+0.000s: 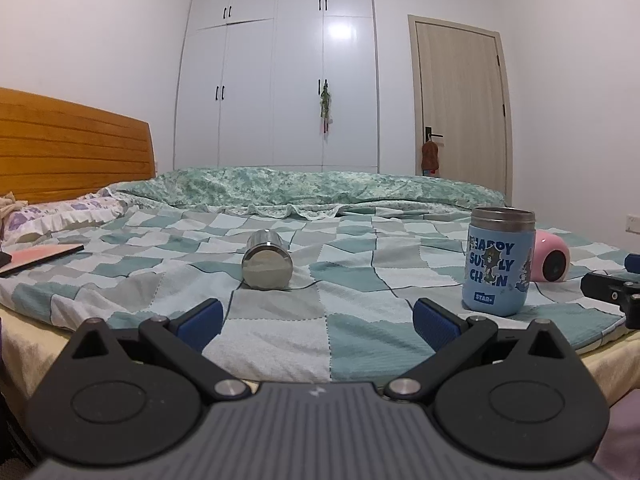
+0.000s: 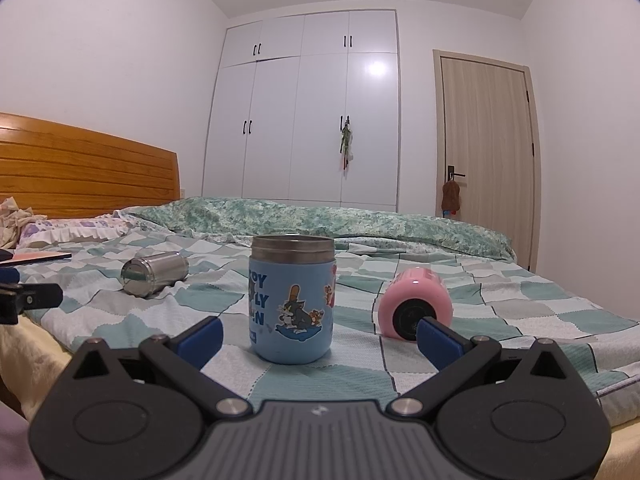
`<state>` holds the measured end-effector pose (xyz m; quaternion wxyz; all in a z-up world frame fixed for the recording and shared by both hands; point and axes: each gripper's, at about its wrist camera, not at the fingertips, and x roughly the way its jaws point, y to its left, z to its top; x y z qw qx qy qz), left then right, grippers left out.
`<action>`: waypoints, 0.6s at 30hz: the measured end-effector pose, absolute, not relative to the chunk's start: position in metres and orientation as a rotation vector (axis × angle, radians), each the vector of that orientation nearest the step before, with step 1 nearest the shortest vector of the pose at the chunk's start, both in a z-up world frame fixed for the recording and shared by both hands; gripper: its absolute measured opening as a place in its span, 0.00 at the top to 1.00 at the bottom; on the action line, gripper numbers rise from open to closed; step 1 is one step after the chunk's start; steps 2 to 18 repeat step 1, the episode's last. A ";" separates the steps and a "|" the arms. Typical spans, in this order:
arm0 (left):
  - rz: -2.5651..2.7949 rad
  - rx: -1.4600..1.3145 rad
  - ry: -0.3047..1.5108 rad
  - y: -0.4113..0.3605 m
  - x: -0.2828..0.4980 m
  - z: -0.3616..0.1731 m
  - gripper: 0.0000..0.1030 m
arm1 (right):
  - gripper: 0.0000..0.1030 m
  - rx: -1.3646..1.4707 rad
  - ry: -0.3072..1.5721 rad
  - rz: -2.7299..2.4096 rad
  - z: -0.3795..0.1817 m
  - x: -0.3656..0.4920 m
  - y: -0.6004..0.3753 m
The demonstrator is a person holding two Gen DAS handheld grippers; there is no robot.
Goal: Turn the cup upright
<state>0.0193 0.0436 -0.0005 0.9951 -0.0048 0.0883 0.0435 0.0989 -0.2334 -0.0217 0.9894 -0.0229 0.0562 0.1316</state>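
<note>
While both tongs sit at the near edge of the bed (image 1: 280, 344), neither holds anything. Left to right on the checkered blanket:

- Book (image 1: 42, 258), pink cover, at the bed's left edge near the pillow (image 1: 60, 212) and headboard (image 1: 72, 144).
- Steel cup (image 1: 267, 260) on its side, base toward the cameras, left of centre and well back from the near edge. Right wrist view has it at (image 2: 154, 273), mouth pointing away toward the head of the bed.
- Left tongs (image 1: 318, 322): blue pads spread wide, nothing between them, aimed at blanket between the steel cup and the blue cup. Steel cup is well ahead of them, slightly left.
- Blue cup (image 2: 293, 300), cartoon print, steel rim, upright, mouth up, near the near edge. Also seen at (image 1: 499, 262).
- Right tongs (image 2: 320, 336): also spread wide, empty. Blue cup stands just ahead, between the lines of the two fingers but not touched.
- Pink cup (image 2: 416, 304) on its side, dark base toward the cameras, right of the blue cup and a bit further back; the right finger overlaps it in view, can't tell if they touch. In the left view (image 1: 554, 256) it's partly hidden behind the blue cup.

Background: green quilt (image 2: 320, 220) bunched along the far edge, white wardrobe (image 2: 308, 108), door (image 2: 488, 156) on the right.
</note>
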 end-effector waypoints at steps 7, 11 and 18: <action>0.091 -0.011 0.176 0.044 0.019 -0.001 0.00 | 0.00 -0.046 0.113 0.265 -0.022 0.099 -0.233; 0.091 -0.011 0.176 0.044 0.019 -0.001 0.00 | 0.00 -0.046 0.113 0.265 -0.022 0.099 -0.233; 0.091 -0.011 0.176 0.044 0.019 -0.001 0.00 | 0.00 -0.046 0.113 0.265 -0.022 0.099 -0.233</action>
